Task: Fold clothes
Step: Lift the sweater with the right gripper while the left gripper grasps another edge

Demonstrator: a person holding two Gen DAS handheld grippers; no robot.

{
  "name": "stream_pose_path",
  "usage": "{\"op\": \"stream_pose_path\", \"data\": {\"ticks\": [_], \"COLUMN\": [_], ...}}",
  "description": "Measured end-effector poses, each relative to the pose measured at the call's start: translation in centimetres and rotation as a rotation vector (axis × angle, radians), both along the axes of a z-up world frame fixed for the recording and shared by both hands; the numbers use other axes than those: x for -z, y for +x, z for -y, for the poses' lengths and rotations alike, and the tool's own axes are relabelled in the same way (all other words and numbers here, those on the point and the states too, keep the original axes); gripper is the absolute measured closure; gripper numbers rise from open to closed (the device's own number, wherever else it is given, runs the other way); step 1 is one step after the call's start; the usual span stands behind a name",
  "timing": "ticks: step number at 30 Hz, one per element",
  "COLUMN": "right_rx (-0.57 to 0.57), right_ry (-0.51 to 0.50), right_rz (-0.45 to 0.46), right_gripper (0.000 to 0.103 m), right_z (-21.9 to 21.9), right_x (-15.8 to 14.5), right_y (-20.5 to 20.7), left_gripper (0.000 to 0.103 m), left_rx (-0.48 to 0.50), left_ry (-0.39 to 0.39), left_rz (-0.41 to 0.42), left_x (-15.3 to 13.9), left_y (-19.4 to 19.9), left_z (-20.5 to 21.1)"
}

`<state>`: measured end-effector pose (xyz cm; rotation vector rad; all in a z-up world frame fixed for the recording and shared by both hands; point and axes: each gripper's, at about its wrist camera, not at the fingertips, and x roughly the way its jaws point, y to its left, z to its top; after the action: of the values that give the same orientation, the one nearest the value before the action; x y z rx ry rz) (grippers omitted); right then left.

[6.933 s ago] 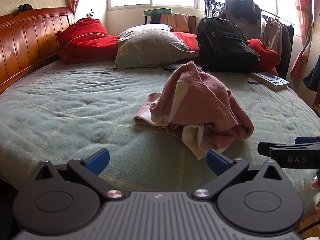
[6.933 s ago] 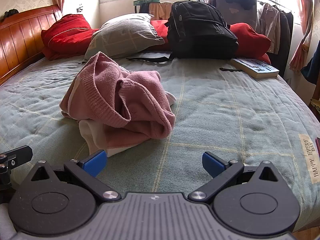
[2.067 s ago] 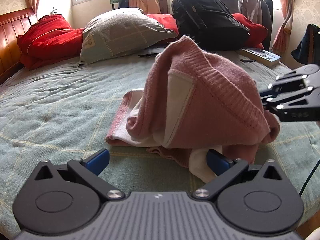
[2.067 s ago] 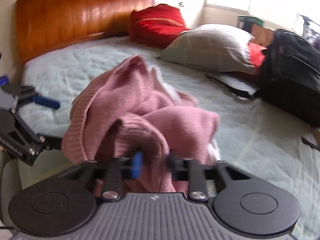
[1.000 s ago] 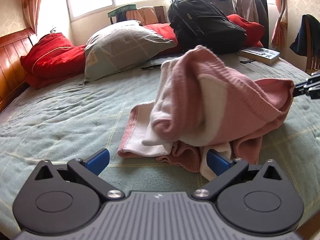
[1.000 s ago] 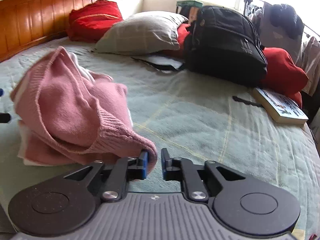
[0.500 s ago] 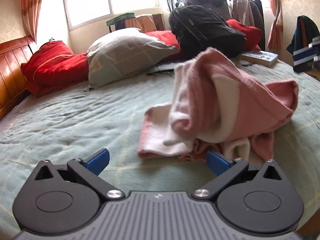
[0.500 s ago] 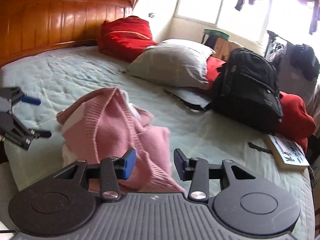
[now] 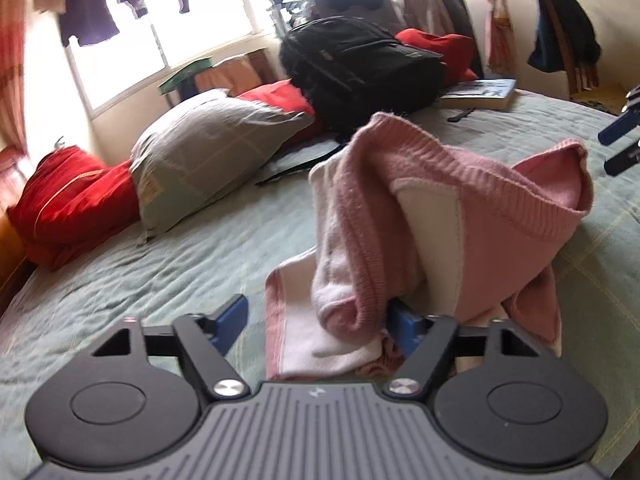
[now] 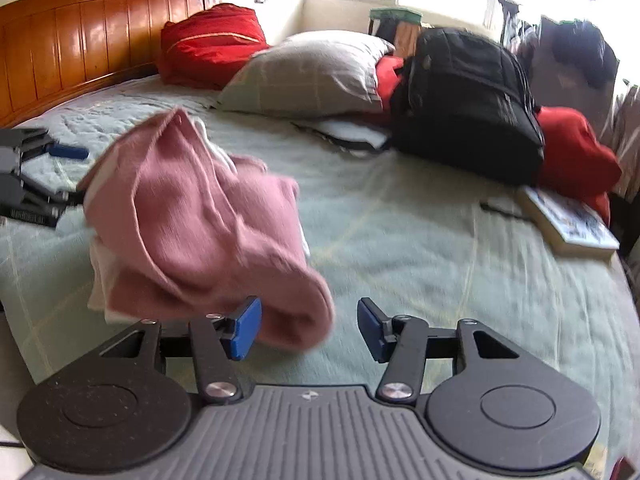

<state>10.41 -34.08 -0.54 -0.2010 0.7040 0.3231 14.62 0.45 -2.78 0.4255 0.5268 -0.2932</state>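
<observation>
On the pale green quilted bed [image 9: 160,264], a pink knitted sweater with cream panels [image 9: 472,216] lay in a rumpled heap, peaked at the collar and at one corner, with a flat pink-edged cream panel spread on the quilt at its near side. It was plainly not folded: layers crossed and bunched, and a rolled cuff hung down at the front.

The left gripper [image 9: 316,322] sat low at the heap's near edge with its jaws spread wide; the rolled cuff and the cream panel lay between them, the cuff close against the right-hand blue pad, though nothing was pinched. The right gripper [image 10: 308,328] hovered at the heap's other side, jaws likewise apart and gripping nothing, with a rounded pink fold just ahead of its left pad.

By my judgement the step in hand was sorting the heap out so it could be laid flat, each gripper seeking an edge to take. The next move called for closing on a single layer at a clear landmark, such as a cuff, hem or shoulder, not on a bunched wad, then drawing the two holds apart to spread the knit across the quilt. The soft, loose knit would likely sag and drag its neighbours along.

Behind stood a grey pillow [image 10: 312,72], a black backpack [image 10: 464,108] and a paperback book [image 10: 568,220], well clear.
</observation>
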Motion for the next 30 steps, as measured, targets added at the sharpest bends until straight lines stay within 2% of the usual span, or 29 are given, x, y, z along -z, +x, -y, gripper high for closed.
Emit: {"op": "stream_pose_path", "data": {"ticks": [2,5,7,11,12,13,14,15,17,22,30], "right_rx": [-0.027,-0.075,-0.107,-0.170,-0.189,-0.210,-0.230,-0.231,-0.219,-0.170,-0.085], "right_ry": [0.007,0.018,0.025,0.039,0.033,0.023,0.014,0.018,0.042,0.096,0.079], "right_rz": [-0.005,-0.009,-0.011,-0.016,-0.018,-0.021,-0.024,-0.020,-0.003,0.034,0.100], "right_gripper": [0.043,0.043,0.043,0.042,0.050,0.073,0.083,0.088,0.090,0.090,0.091], "right_z": [0.1,0.0,-0.1,-0.2,-0.4,-0.6,-0.9,-0.8,-0.4,0.9,1.9], "right_x": [0.7,1.6,2.3,3.5,3.7,3.9,4.0,3.8,3.3,1.7,-0.7], "right_y": [0.7,1.9,2.8,4.4,4.7,5.0,5.3,5.5,6.0,8.3,12.7], "left_gripper": [0.053,0.068,0.069,0.080,0.081,0.083,0.084,0.084,0.086,0.086,0.087], "left_rx": [0.042,0.081,0.096,0.127,0.133,0.136,0.137,0.136,0.132,0.100,0.018], "left_ry": [0.021,0.032,0.038,0.041,0.049,0.062,0.074,0.083,0.096,0.061,0.003], "left_rz": [-0.002,-0.012,-0.017,-0.043,-0.044,-0.038,-0.030,-0.021,-0.002,0.037,0.053], "left_x": [0.0,-0.2,-0.3,-0.6,-0.7,-0.7,-0.9,-1.1,-1.6,-3.6,-5.1], "left_y": [-0.1,-0.3,-0.2,0.2,0.3,0.4,0.5,0.7,1.1,3.9,10.4], "left_z": [0.4,0.7,0.8,0.7,0.8,0.9,0.9,0.9,1.0,0.7,0.3]}}
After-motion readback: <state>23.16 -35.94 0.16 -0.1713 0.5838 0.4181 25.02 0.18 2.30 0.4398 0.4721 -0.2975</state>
